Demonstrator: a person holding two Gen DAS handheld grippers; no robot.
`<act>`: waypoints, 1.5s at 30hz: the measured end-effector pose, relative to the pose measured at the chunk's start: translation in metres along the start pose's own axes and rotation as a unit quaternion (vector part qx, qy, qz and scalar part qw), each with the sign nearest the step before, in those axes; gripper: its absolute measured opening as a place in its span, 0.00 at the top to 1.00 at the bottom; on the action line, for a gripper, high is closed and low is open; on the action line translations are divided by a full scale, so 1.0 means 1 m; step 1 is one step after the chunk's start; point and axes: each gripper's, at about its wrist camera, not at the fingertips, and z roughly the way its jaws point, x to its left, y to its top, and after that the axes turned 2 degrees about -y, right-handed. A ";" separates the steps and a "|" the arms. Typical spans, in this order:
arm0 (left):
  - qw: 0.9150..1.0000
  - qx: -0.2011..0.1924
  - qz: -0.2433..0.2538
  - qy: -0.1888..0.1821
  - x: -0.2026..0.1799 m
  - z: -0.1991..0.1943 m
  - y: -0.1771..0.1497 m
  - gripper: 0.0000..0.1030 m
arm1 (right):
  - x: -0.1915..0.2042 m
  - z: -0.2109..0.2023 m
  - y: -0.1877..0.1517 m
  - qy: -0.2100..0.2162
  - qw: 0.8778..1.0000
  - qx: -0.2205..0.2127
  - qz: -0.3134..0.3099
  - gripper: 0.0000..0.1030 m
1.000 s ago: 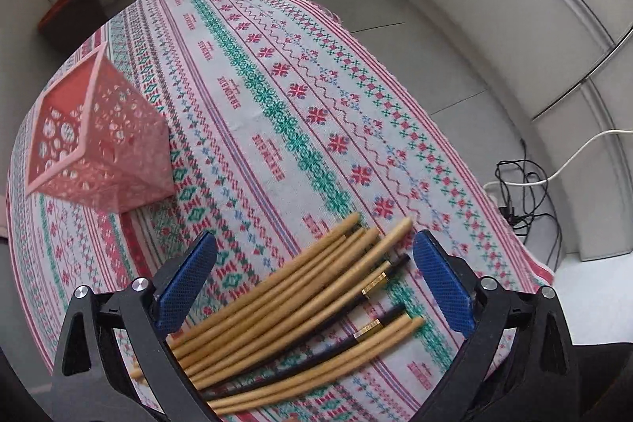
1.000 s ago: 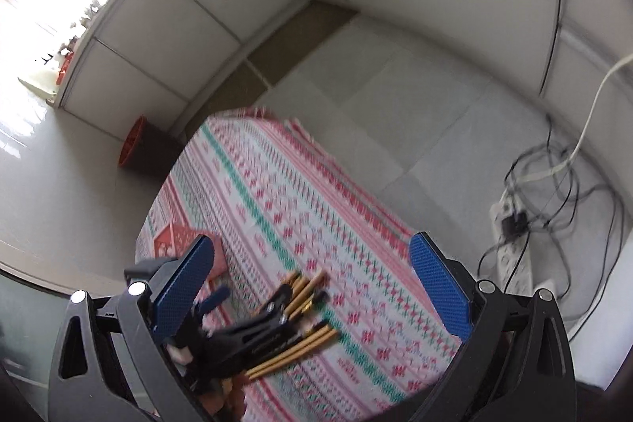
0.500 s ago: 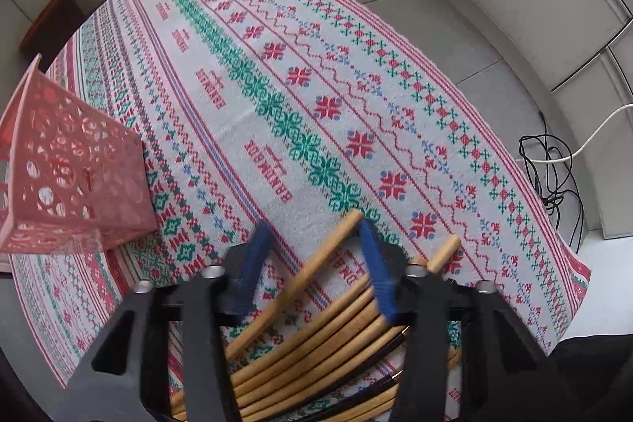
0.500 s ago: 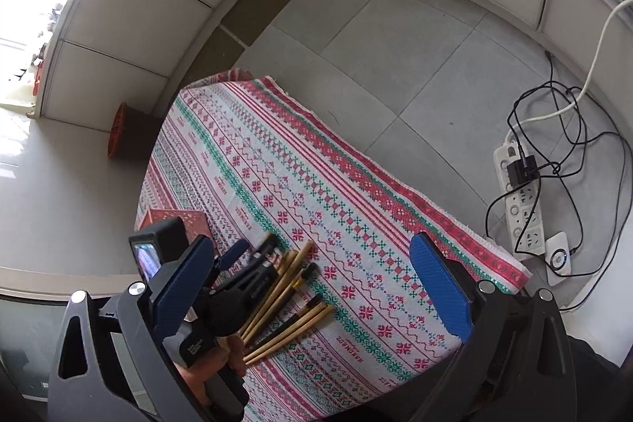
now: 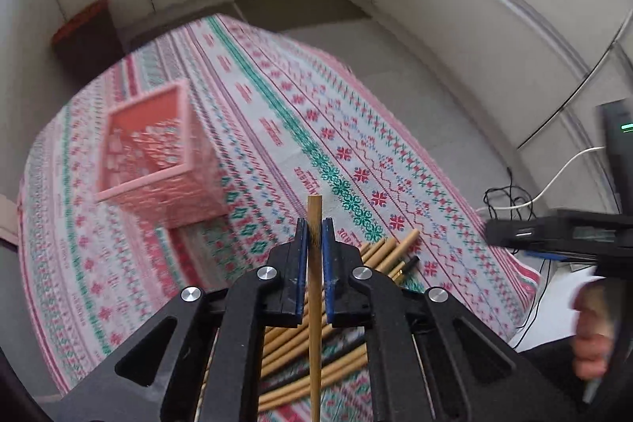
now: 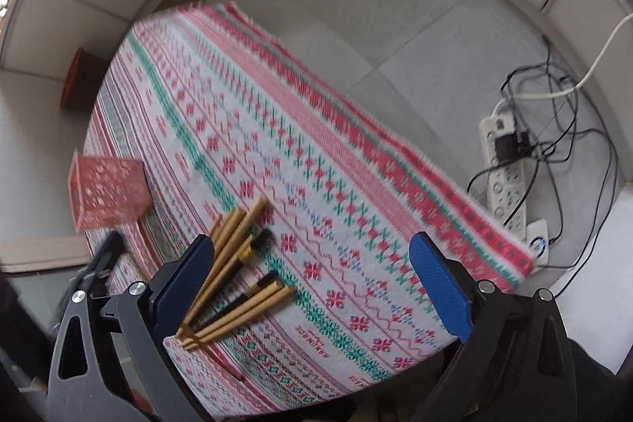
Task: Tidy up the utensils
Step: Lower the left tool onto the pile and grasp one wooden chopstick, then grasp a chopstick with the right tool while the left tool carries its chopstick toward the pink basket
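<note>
My left gripper is clamped on one chopstick, lifted clear of the pile on the table. The pads pinch it near its top end, so it could swing or slip on the way to the basket. My right gripper hangs wide and empty over the pile and may scatter it.

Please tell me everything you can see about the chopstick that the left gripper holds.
The chopstick is a plain, light-brown stick, like bamboo, with a flat cut end. The left gripper is shut on it: the blue pads of both fingers press its sides. It runs straight along the fingers, its end sticking out beyond them. It is lifted off the pile on the cloth.
</note>
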 end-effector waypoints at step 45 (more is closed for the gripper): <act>0.989 -0.142 -0.027 0.013 0.041 -0.163 -0.063 0.94 | 0.031 0.053 -0.080 0.000 0.999 0.036 0.033 0.89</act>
